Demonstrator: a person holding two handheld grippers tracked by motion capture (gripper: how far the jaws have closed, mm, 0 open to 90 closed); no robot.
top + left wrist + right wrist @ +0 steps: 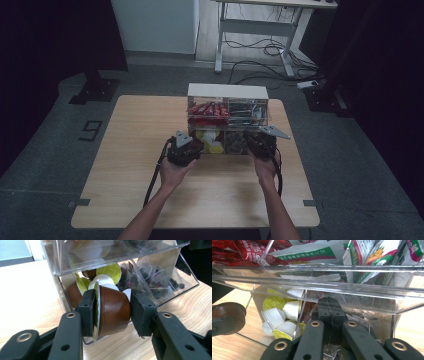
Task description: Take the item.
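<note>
Lifting the brown coffee capsule (113, 311) clear of the clear organizer's (227, 90) open lower drawer (186, 277) goes best with the left gripper (112, 312) keeping its firm pinch across foil lid and base. The right gripper (329, 312), jaws pressed together, looks to be steadying that drawer's front edge and should hold there, so the organizer does not slide on the table (135, 150).

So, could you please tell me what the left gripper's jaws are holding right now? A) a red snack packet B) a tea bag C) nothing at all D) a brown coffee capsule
D: in the left gripper view the left gripper has its jaws pressed on either side of a brown coffee capsule, just in front of the clear organizer's open lower drawer.
</note>
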